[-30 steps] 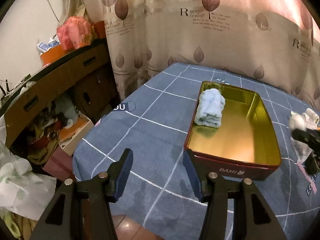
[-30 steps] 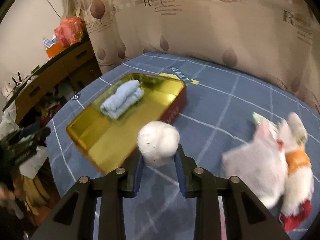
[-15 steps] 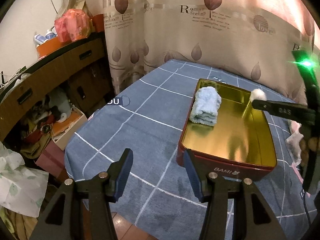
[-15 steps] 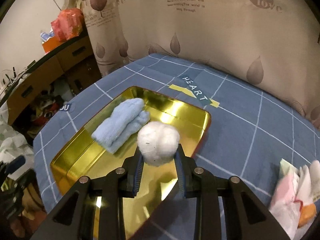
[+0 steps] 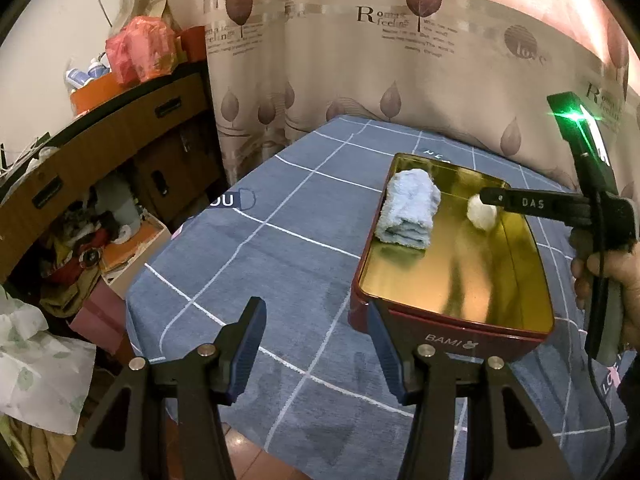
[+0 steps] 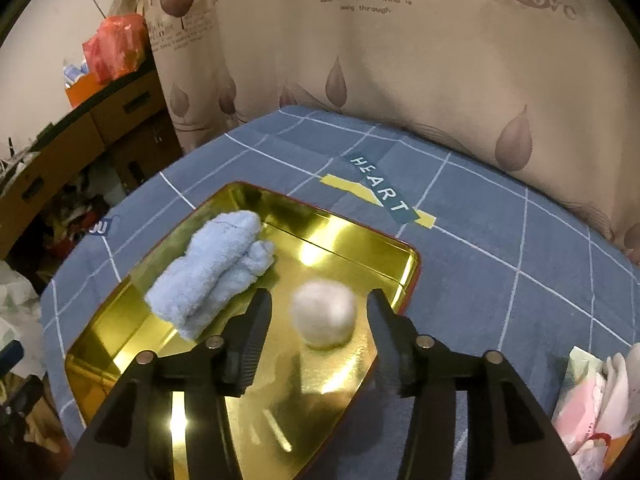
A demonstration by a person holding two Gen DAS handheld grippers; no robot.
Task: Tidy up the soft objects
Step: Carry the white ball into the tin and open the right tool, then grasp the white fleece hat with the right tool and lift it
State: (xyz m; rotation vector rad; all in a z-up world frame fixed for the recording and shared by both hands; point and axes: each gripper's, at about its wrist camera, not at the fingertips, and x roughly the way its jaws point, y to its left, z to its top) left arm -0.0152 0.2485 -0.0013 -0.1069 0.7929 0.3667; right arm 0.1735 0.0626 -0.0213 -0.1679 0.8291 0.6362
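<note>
1. White fluffy ball [image 5: 481,213] sits in the gold tin [image 5: 460,280], at the right gripper [image 5: 490,200] tips; left gripper [image 5: 316,348] gapes wide, empty, tin just ahead.
2. Gold tin [image 6: 340,236] under the right gripper [image 6: 320,316]: jaws opening, ball [image 6: 324,314] between the fingers [image 6: 252,332], untouched; blue towel [image 6: 212,272] left of them.

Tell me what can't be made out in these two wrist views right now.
- White fluffy ball, right wrist view: blurred, so whether it has landed in the gold tin is unclear. The right gripper is opening, pads clear of it.
- Pink and white soft things: cut off by the frame edge.
- Blue towel, left wrist view: its far side is hidden by its own bulk.
</note>
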